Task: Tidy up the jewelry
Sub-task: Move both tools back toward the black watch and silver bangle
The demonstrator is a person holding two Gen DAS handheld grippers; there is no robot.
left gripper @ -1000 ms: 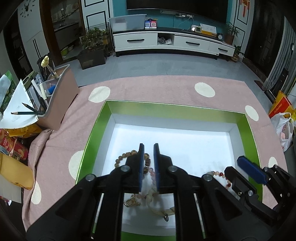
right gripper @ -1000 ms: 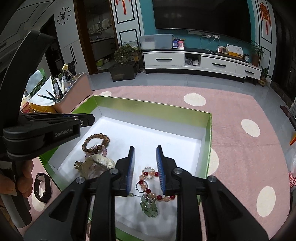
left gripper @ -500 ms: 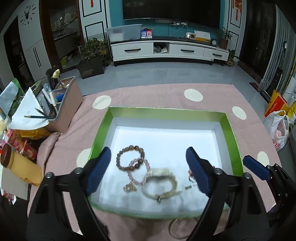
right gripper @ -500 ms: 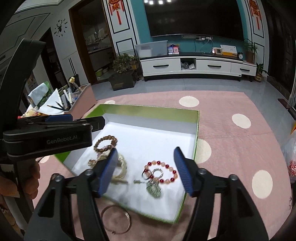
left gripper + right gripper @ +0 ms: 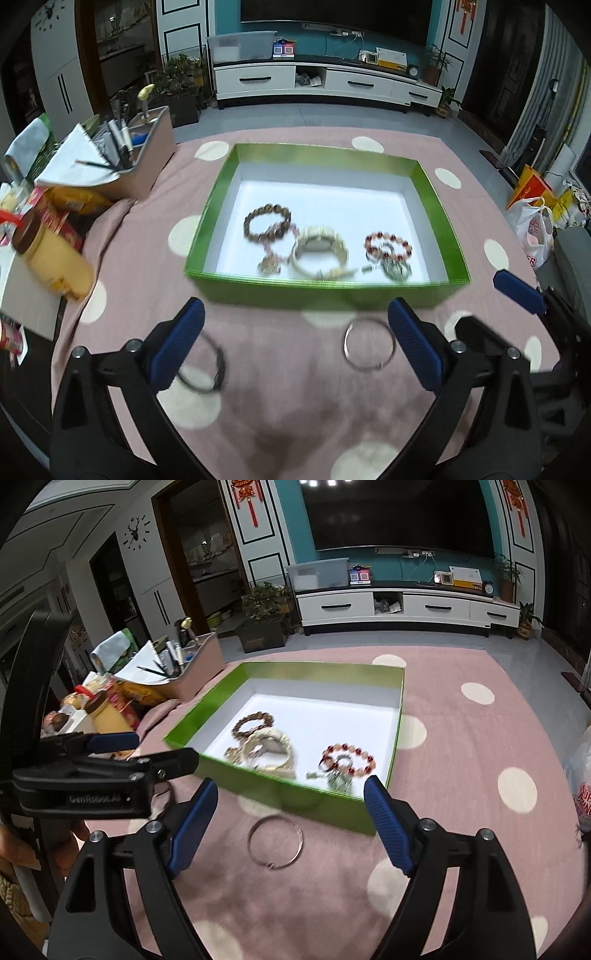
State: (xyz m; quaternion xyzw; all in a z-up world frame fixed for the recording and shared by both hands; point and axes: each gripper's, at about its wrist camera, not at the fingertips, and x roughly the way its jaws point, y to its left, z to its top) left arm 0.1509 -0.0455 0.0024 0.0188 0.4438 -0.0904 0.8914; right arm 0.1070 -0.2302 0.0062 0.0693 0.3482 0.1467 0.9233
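A green box point(image 5: 325, 291) with a white floor holds a brown bead bracelet point(image 5: 266, 221), a cream watch point(image 5: 319, 251), a red bead bracelet point(image 5: 388, 245) and a green pendant point(image 5: 397, 269). In front of the box a silver bangle point(image 5: 275, 842) and a black band point(image 5: 207, 373) lie on the pink dotted cloth point(image 5: 295, 424). My left gripper point(image 5: 295, 314) hovers over the cloth near the box's front wall, its jaws opening wide with nothing between the pads. My right gripper point(image 5: 291, 794) hangs above the bangle, its jaws also opening and gripping nothing.
A pink organiser with pens point(image 5: 147, 166) stands at the left of the cloth. Beside it are a yellow jar point(image 5: 51, 258) and snack packs. A plastic bag point(image 5: 532, 232) sits past the right edge. A hand point(image 5: 14, 845) holds the left gripper's handle.
Both grippers went from nearly shut inside the box to wide open and drew back over its front wall. The jewellery stayed in the box. The bangle and black band came into view.
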